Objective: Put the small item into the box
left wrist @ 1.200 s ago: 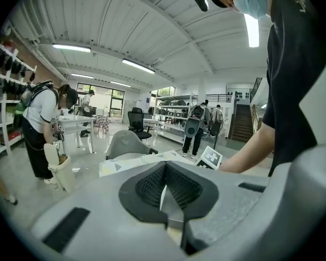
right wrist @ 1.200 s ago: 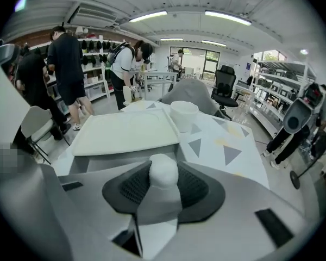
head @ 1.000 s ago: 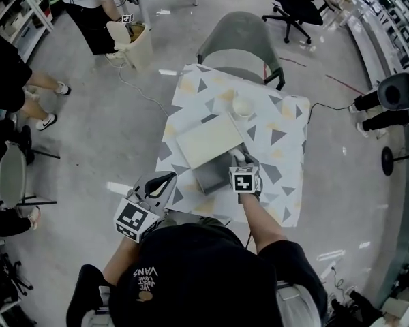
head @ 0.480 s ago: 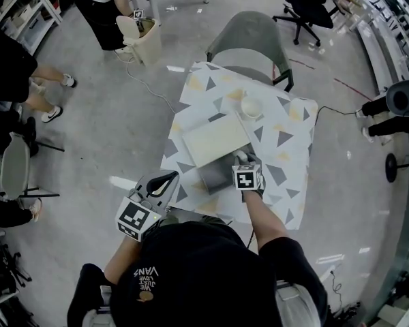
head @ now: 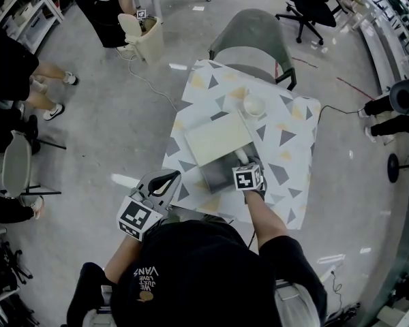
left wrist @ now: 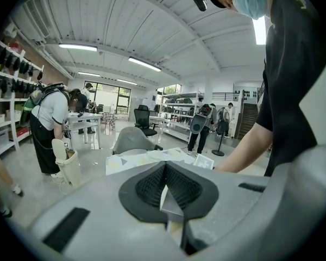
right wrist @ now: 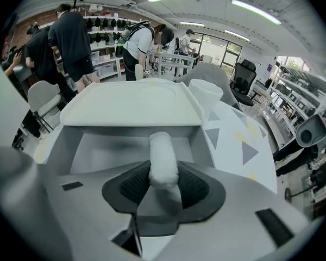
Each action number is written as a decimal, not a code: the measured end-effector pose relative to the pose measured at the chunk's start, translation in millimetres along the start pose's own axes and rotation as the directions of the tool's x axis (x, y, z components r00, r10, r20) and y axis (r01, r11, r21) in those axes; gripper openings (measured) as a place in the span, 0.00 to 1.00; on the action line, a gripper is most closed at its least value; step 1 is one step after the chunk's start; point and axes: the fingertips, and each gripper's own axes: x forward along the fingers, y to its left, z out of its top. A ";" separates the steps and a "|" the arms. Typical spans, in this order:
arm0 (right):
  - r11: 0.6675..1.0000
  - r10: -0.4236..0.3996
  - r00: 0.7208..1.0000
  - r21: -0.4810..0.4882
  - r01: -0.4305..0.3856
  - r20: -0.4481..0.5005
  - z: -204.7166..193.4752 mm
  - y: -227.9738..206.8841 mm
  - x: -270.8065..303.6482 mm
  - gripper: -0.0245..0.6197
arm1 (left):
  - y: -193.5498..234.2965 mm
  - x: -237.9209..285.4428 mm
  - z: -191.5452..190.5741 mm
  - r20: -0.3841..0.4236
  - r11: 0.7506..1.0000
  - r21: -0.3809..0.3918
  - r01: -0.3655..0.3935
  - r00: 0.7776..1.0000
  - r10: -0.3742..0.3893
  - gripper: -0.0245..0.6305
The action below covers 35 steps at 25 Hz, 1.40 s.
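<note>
A grey box (head: 211,174) stands open on the patterned table (head: 293,148), its white lid (head: 217,138) tilted back behind it. My right gripper (head: 240,158) hovers over the box's right side. A small white roll (right wrist: 163,159) sits between its pads, pointing into the box's hollow (right wrist: 111,148), and the jaws are opening slightly around it. The lid (right wrist: 133,105) rises just beyond. My left gripper (head: 165,180) hangs off the table's near-left corner, shut and holding nothing; in the left gripper view its pads meet (left wrist: 165,186).
A white cup (head: 253,105) stands on the table behind the lid, also seen as a cup (right wrist: 209,91) to the right of the lid. A grey chair (head: 253,39) is at the far side. People stand at the left, near shelves.
The right gripper with the white roll has stayed over the box. The left gripper has not moved; only the head view has shifted a little.
</note>
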 end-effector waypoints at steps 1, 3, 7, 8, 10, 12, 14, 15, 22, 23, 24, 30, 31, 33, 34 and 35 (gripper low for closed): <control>1.000 0.000 1.000 -0.011 0.000 -0.014 -0.7 -0.2 1.8 0.26 | -0.6 0.5 -0.4 -0.003 1.000 0.001 0.002 1.000 -0.002 0.05; 1.000 -0.007 0.999 -0.024 0.006 -0.039 -0.4 -1.3 3.1 0.26 | -2.0 1.1 -1.2 -0.005 1.000 0.000 0.003 1.000 -0.003 0.05; 0.998 -0.024 0.996 -0.052 0.019 -0.083 -2.3 0.6 6.6 0.26 | -3.2 1.4 -4.2 -0.010 1.000 -0.005 0.003 1.000 -0.003 0.05; 0.998 -0.026 0.996 -0.056 0.022 -0.091 -3.2 0.9 7.5 0.26 | -3.2 1.7 -4.7 -0.011 1.000 -0.004 0.004 1.000 -0.004 0.05; 0.998 -0.028 0.994 -0.056 0.023 -0.101 -3.8 0.9 8.9 0.27 | -3.1 2.4 -4.5 -0.012 1.000 -0.002 0.008 1.000 -0.008 0.05; 0.998 -0.026 0.993 -0.053 0.020 -0.111 -4.2 0.7 9.8 0.27 | -3.0 2.5 -3.9 -0.012 1.000 0.000 0.010 1.000 -0.010 0.05; 0.999 -0.020 0.993 -0.043 0.015 -0.120 -4.3 0.5 10.2 0.29 | -3.2 2.1 -3.5 -0.013 1.000 0.002 0.012 1.000 -0.011 0.05; 0.999 -0.017 0.992 -0.036 0.013 -0.122 -3.9 0.4 10.0 0.30 | -3.3 1.5 -3.4 -0.014 1.000 0.004 0.012 1.000 -0.012 0.05; 1.000 -0.008 0.995 0.002 0.008 -0.100 -2.3 1.7 6.1 0.33 | -3.3 -4.3 -3.8 -0.019 1.000 0.018 0.019 1.000 -0.019 0.05; 1.000 -0.006 0.996 0.013 0.008 -0.090 -1.0 1.2 4.9 0.33 | -3.2 -4.7 -3.1 -0.019 1.000 0.020 0.020 1.000 -0.020 0.05; 1.000 -0.005 0.997 0.025 0.007 -0.080 0.4 0.7 3.5 0.33 | -3.1 -4.9 -2.4 -0.019 1.000 0.022 0.022 1.000 -0.022 0.05; 0.995 -0.016 1.000 0.102 0.016 -0.003 11.5 -4.1 -12.6 0.33 | -5.2 -2.8 1.5 -0.016 0.998 0.037 0.052 0.999 -0.052 0.05; 0.993 -0.026 1.000 0.114 0.024 0.014 13.8 -6.1 -17.4 0.32 | -6.1 -1.9 2.3 -0.015 0.997 0.039 0.061 0.998 -0.060 0.05; 0.989 -0.046 0.997 0.145 0.038 0.054 19.5 -10.6 -28.9 0.29 | -8.1 0.6 3.9 -0.012 0.996 0.043 0.081 0.997 -0.080 0.05; 0.986 -0.054 0.995 0.162 0.040 0.080 24.0 -12.3 -35.9 0.26 | -9.0 2.1 4.8 -0.011 0.995 0.047 0.092 0.996 -0.092 0.05; 0.983 -0.063 0.992 0.177 0.043 0.108 29.3 -13.9 -43.8 0.22 | -9.8 3.6 6.0 -0.010 0.993 0.051 0.104 0.995 -0.104 0.05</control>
